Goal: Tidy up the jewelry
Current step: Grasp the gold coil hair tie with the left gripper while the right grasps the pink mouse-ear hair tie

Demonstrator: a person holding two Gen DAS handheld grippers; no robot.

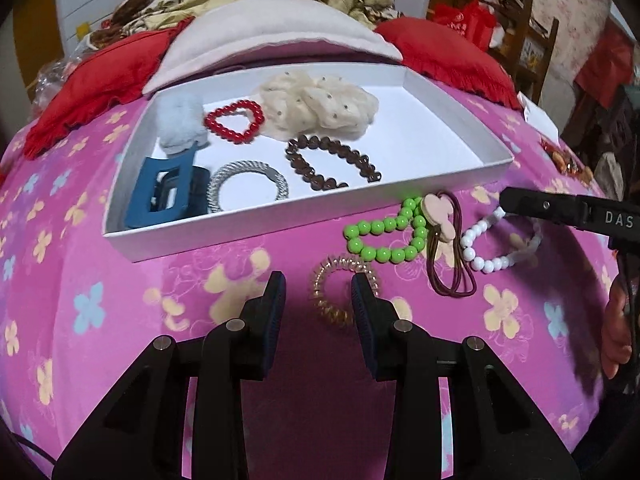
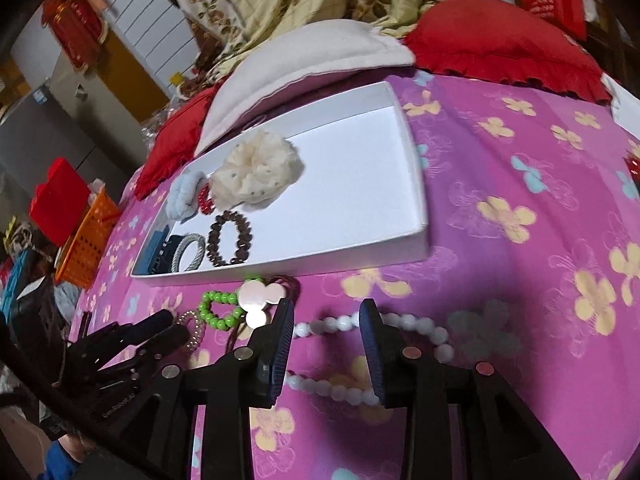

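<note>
A white tray (image 1: 280,216) on the pink flowered bedspread holds a cream scrunchie (image 1: 320,104), a red bead bracelet (image 1: 234,122), a brown heart bracelet (image 1: 332,162), a silver coil tie (image 1: 248,186), a blue claw clip (image 1: 160,192) and a pale blue scrunchie (image 1: 178,122). In front of it lie a green bead bracelet (image 1: 386,236), a maroon hair tie with a pink charm (image 1: 440,216), a white bead bracelet (image 2: 340,326) and an amber spiral tie (image 1: 340,292). My left gripper (image 1: 318,292) is open by the spiral tie. My right gripper (image 2: 326,320) is open, straddling the white bracelet.
Red pillows (image 1: 444,54) and a white pillow (image 1: 276,36) lie behind the tray. An orange basket (image 2: 86,236) and a red box (image 2: 58,196) stand off the bed's left side. A wooden chair (image 1: 532,44) stands at the right.
</note>
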